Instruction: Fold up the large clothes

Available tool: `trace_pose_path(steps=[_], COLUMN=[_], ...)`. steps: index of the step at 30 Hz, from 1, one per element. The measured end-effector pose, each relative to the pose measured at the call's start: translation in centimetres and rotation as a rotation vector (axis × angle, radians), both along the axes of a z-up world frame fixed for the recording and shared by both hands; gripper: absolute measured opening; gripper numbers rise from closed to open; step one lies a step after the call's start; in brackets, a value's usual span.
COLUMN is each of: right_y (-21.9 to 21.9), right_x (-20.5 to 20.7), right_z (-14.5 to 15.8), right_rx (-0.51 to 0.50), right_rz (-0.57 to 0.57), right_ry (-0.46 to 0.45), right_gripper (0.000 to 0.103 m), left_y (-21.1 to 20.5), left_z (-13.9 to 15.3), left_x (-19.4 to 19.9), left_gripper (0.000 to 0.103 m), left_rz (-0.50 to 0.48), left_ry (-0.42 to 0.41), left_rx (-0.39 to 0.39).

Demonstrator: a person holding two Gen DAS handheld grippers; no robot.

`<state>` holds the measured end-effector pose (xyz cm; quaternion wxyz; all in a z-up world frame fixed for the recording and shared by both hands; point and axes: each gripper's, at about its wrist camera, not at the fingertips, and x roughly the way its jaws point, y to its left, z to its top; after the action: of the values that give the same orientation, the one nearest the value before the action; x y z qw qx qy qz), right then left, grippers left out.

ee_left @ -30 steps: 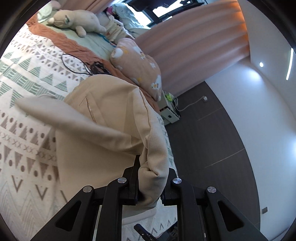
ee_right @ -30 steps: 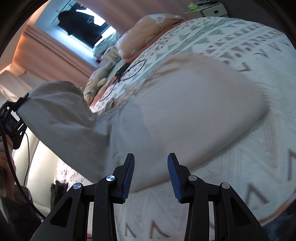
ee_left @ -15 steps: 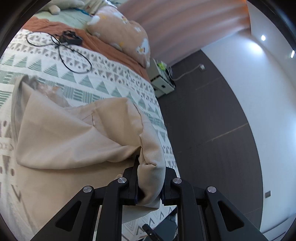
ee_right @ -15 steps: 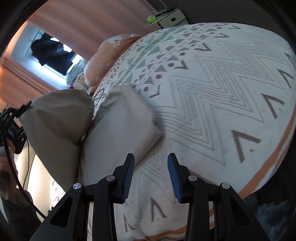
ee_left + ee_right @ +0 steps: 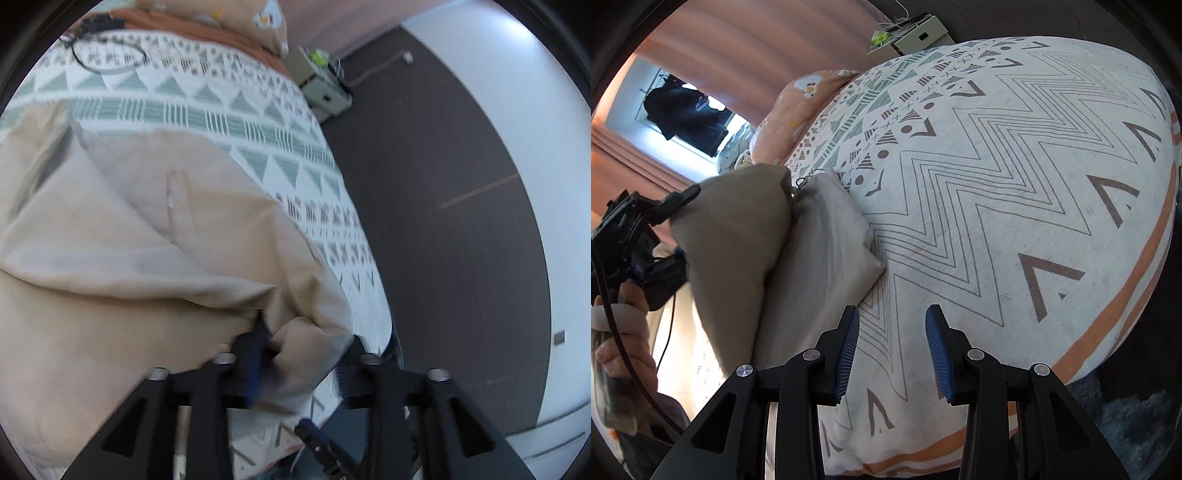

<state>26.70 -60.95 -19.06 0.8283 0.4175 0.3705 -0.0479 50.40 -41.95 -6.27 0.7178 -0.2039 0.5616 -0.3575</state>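
Observation:
A large beige garment (image 5: 147,240) lies folded over on the patterned bedspread (image 5: 288,162). In the left wrist view my left gripper (image 5: 301,360) has its jaws spread, with a bunched edge of the garment still lying loosely between them. In the right wrist view the garment (image 5: 812,251) lies at the left of the bed, one flap raised toward the left gripper (image 5: 646,229) held in a hand. My right gripper (image 5: 892,350) is open and empty above the bare bedspread (image 5: 1015,192), right of the garment.
A peach pillow (image 5: 798,107) and a black cable (image 5: 103,59) lie at the head of the bed. A small bedside cabinet (image 5: 325,88) stands on the dark floor (image 5: 443,221) beyond the bed's edge. The bed's orange-trimmed edge (image 5: 1126,288) runs along the right.
My left gripper has lowered the garment toward the bed and its jaws have opened wider. My right gripper has drawn back right, away from the garment, staying open.

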Motion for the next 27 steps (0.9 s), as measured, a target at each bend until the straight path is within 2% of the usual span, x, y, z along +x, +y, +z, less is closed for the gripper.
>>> trace_pose_path(steps=[2, 4, 8, 16, 19, 26, 27], right_y=[0.1, 0.4, 1.3, 3.1, 3.3, 3.3, 3.2], right_x=[0.2, 0.5, 1.5, 5.3, 7.4, 11.2, 11.5], right_z=[0.2, 0.4, 0.8, 1.8, 1.6, 0.2, 0.2], right_rx=[-0.001, 0.000, -0.011, -0.035, -0.044, -0.058, -0.065], right_rz=[0.010, 0.020, 0.060, 0.134, 0.154, 0.178, 0.175], right_ry=[-0.007, -0.011, -0.024, -0.055, -0.035, 0.026, 0.029], right_gripper=[0.040, 0.040, 0.040, 0.040, 0.044, 0.044, 0.038], left_y=[0.0, 0.7, 4.4, 14.7, 17.8, 22.6, 23.3], left_z=[-0.8, -0.7, -0.1, -1.4, -2.2, -5.4, -5.8], left_x=[-0.3, -1.0, -1.8, -2.1, -2.6, -4.4, -4.8], left_gripper=[0.060, 0.062, 0.062, 0.062, 0.062, 0.062, 0.062], left_rz=[-0.031, -0.045, 0.001, 0.211, 0.268, 0.359, 0.368], left_ry=[0.037, 0.028, -0.042, -0.067, -0.062, -0.012, -0.004], left_rx=[-0.034, -0.060, -0.003, 0.123, 0.161, 0.255, 0.266])
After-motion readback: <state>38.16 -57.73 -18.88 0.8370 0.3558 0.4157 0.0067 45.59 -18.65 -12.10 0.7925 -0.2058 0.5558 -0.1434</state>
